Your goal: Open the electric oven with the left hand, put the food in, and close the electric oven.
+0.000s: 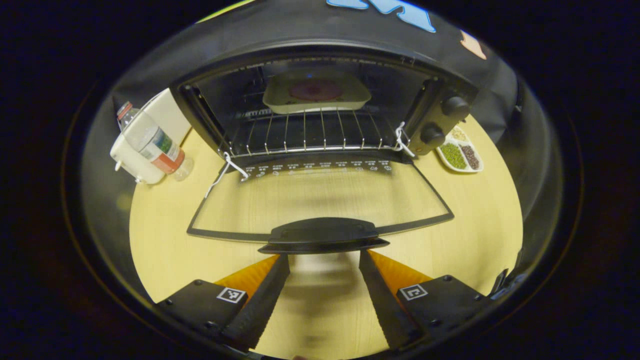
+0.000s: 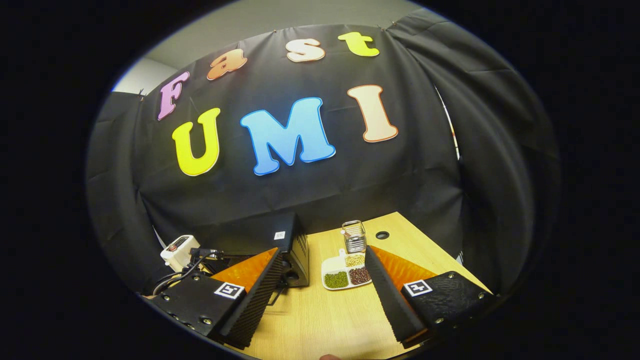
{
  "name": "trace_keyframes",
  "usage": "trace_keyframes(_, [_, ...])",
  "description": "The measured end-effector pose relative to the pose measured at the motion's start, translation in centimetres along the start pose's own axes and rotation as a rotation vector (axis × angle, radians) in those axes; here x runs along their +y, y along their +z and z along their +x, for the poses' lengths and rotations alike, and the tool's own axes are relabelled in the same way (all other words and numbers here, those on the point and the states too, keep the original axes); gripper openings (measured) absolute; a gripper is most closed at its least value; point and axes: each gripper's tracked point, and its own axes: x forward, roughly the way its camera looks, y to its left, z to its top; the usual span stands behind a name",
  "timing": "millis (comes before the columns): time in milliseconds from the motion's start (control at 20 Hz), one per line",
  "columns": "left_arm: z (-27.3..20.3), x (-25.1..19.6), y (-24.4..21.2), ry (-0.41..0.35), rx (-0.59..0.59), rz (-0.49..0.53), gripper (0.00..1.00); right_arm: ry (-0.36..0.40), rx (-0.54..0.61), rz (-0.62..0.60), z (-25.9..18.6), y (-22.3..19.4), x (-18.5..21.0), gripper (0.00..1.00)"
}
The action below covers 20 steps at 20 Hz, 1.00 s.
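Food dish is already on the oven rack; glass door hangs flat open; left gripper sits just below the door handle, jaws spread, empty; I'd hook under it centred and swing up evenly; right gripper spread too.

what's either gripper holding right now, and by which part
Nothing is held. The left gripper is open just short of the oven door's handle; the right gripper is open over the table.

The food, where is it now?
In the left gripper view, the food sits in a pale dish on the wire rack inside the open oven.
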Motion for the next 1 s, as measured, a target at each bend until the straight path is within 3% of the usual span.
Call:
trace_keyframes(350, [-2.0, 0.0, 1.3, 0.002, -0.070, -0.009, 0.99, 0.016, -0.009, -0.002, -0.8, 0.1, 0.4, 1.00])
trace_keyframes(500, [-2.6, 0.1, 2.3, 0.018, -0.106, -0.002, 0.93, 0.005, -0.012, 0.000, -1.0, 0.1, -0.2, 1.00])
trace_keyframes(550, [-2.8, 0.1, 2.5, 0.021, -0.118, 0.000, 0.99, 0.002, -0.013, 0.000, -1.1, 0.2, -0.4, 1.00])
trace_keyframes(800, [-3.5, 0.3, 4.2, 0.032, -0.158, -0.007, 0.93, -0.012, -0.012, 0.013, -1.3, 0.1, -1.4, 1.00])
trace_keyframes(1000, [-4.3, 0.9, 5.9, 0.051, -0.213, 0.003, 0.95, -0.011, -0.012, 0.020, -1.2, 0.0, -2.0, 1.00])
